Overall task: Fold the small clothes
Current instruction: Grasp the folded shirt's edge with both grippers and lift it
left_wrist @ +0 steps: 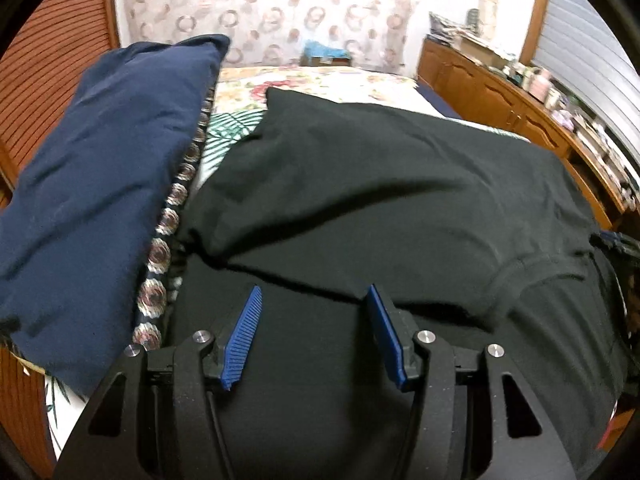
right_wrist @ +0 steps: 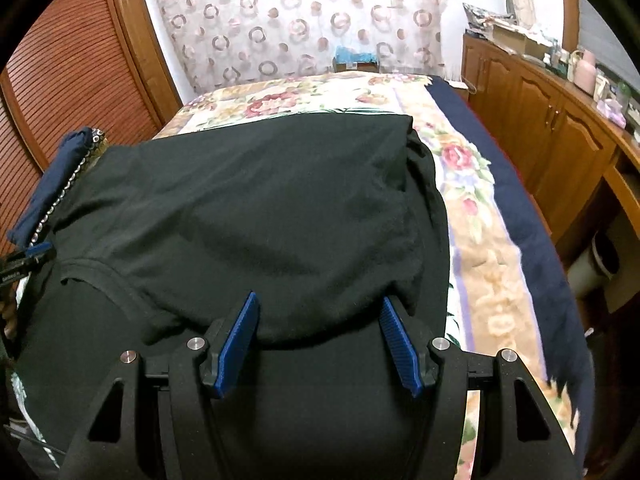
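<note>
A black T-shirt [left_wrist: 380, 200] lies spread over the bed, with its upper layer folded back toward me; its collar seam curves at the right. In the right wrist view the same shirt [right_wrist: 260, 208] fills the middle, and its folded edge bulges between the fingers. My left gripper [left_wrist: 314, 292] hovers open over the fold's edge near the shirt's left side, its blue pads apart and nothing pinched. My right gripper [right_wrist: 318, 300] is open too, over the fold near the shirt's right side. Each gripper's tip shows at the other view's edge.
A navy pillow [left_wrist: 100, 184] lies left of the shirt. The floral bedspread [right_wrist: 472, 208] shows beyond and to the right. A wooden cabinet [right_wrist: 560, 128] with clutter on top lines the right wall, and a louvred wooden door [right_wrist: 72, 72] stands at the left.
</note>
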